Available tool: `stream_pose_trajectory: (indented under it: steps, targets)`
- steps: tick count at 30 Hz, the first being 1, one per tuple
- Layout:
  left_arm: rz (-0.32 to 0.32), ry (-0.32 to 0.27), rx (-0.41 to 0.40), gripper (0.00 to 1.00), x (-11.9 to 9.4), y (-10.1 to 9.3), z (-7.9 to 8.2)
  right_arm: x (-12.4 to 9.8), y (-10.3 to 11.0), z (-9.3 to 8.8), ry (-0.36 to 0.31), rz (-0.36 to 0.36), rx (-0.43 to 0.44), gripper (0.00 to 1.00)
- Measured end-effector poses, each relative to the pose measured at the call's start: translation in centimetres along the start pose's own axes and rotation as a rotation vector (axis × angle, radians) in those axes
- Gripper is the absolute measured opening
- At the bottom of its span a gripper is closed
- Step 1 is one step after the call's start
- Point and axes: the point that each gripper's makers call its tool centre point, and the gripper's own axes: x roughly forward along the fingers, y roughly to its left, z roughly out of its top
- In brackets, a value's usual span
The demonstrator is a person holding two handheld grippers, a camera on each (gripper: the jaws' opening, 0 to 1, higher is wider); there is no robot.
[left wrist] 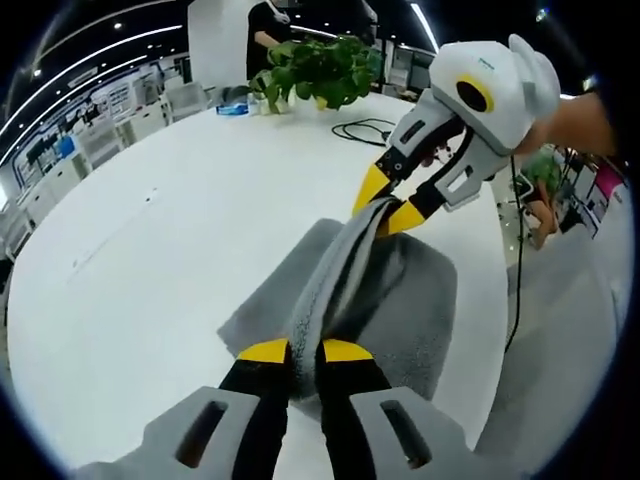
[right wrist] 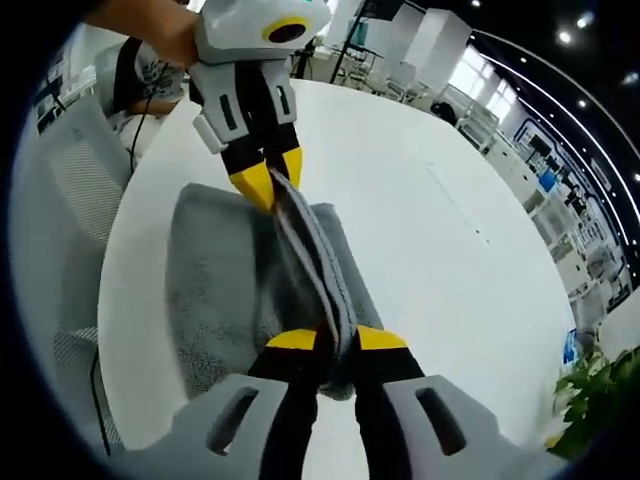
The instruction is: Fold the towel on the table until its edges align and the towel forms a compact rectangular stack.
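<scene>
A grey towel point(left wrist: 400, 300) lies on the white round table point(left wrist: 150, 230), with one edge lifted into a taut ridge between the two grippers. My left gripper point(left wrist: 305, 352) is shut on the near end of that ridge. The right gripper point(left wrist: 388, 205), white with yellow-tipped jaws, comes in from the upper right and pinches the far end. In the right gripper view the same towel point(right wrist: 215, 290) hangs below the ridge, my right gripper point(right wrist: 336, 342) is shut on it, and the left gripper point(right wrist: 268, 185) grips the opposite end, held by a hand point(right wrist: 165, 35).
A potted green plant point(left wrist: 320, 70) and a black cable point(left wrist: 365, 128) sit at the table's far side. Another black cable point(left wrist: 518, 250) hangs off the right edge. A grey mesh chair point(right wrist: 60, 230) stands beside the table. Office desks line the background.
</scene>
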Motion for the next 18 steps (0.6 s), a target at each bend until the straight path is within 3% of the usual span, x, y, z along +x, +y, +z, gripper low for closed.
stream_pose_trajectory:
  steps: [10, 13, 18]
  targets:
    - [0.041, -0.003, 0.002, 0.2, 0.6, 1.3, -0.1, 0.6, -0.6, 0.0, 0.001, 0.007, 0.038, 0.14]
    - [0.036, -0.019, -0.048, 0.21, 0.6, 1.3, -0.3, 0.6, -0.7, 0.0, -0.01, -0.001, 0.078, 0.16]
    - [0.042, -0.03, -0.063, 0.23, 0.6, 1.2, -0.6, 0.7, -1.1, 0.0, -0.027, -0.018, 0.116, 0.21]
